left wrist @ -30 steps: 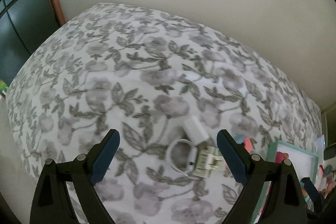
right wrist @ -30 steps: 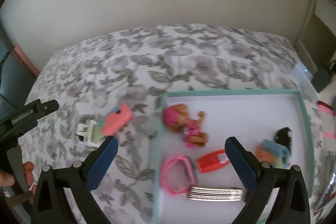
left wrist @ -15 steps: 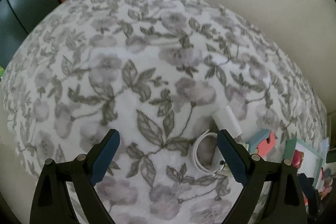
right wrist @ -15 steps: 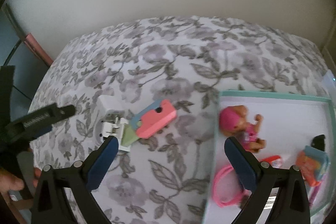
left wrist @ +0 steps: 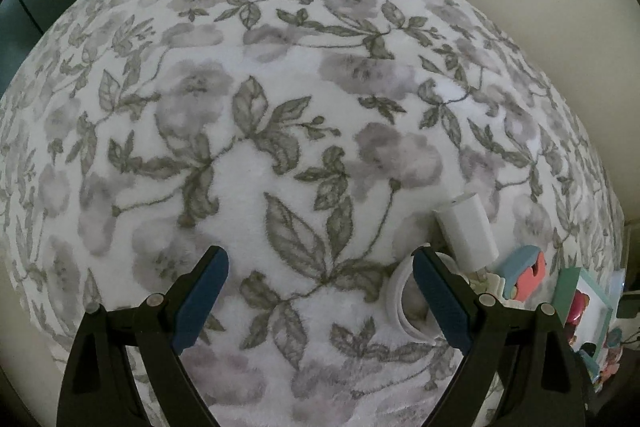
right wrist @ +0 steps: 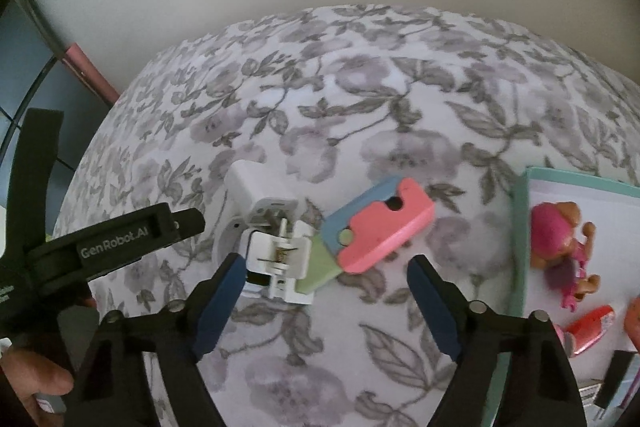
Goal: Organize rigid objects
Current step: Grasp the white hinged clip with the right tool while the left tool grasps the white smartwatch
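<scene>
"GenRobot.AI" in white on black body of left claw [right wrist: 188,223].

soft floral blanket [right wrist: 360,115] underneath everything (grey leaves and blooms on white); directly on it, white charger [right wrist: 256,187], white clip [right wrist: 286,259], pink-blue-green block [right wrist: 380,227], and teal-rimmed tray [right wrist: 520,239] at right.

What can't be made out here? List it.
- White ring, left wrist view: its right part is hidden behind the left tool.
- Tray, right wrist view: cut off by the right edge, so its full contents are unknown.
- White clip: underside hidden; the pink-blue block overlaps it.
</scene>
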The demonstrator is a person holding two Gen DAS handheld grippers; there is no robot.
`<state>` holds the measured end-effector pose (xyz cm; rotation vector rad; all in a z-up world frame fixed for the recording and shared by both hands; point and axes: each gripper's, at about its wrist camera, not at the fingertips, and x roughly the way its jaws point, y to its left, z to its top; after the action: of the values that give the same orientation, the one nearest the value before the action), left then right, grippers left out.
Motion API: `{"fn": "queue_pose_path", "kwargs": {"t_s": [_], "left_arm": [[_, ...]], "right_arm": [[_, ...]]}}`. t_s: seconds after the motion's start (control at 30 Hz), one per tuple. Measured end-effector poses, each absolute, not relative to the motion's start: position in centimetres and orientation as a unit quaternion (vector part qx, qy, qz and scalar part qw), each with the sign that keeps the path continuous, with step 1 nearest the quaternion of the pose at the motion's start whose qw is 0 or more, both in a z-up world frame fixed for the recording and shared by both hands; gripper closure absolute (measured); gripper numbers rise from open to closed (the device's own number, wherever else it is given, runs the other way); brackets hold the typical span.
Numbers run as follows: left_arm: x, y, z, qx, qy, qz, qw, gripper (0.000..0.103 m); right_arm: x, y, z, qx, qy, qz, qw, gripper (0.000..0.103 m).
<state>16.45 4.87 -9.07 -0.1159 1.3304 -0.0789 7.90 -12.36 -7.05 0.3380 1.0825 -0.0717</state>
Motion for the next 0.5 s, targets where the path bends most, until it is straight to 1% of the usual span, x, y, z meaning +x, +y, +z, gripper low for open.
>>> {"fn": "queue_pose_path", "kwargs": {"t_s": [0.2,0.27,0.4,0.47,0.5], "left_arm": [[16.6,4.9,-9.3,-0.061,0.622,-0.047,0.780,0.009],[16.6,4.7,-9.4,-0.059,0.623,-0.053,0.778,0.009],[16.8,4.1,-9.8,-0.063,0.628,-0.062,0.774,0.009],[17.1,3.9,-10.0,-0.064,0.630,-0.063,0.771,0.009],[17.1,3.9,-10.1,-0.065,0.632,-0.065,0.770,0.009]], "right_arm": [[8.6,-11.4,-7.5,0.159,0.511,-0.023,0.845,0.030],[8.7,-11.1,-7.5,0.156,0.509,-0.022,0.846,0.037],[9.0,-10.5,-7.6,0.146,0.507,-0.020,0.849,0.043],[9.1,-10.3,-7.6,0.145,0.505,-0.018,0.851,0.053],[9.2,-10.2,-7.6,0.145,0.505,-0.017,0.850,0.055]]}}
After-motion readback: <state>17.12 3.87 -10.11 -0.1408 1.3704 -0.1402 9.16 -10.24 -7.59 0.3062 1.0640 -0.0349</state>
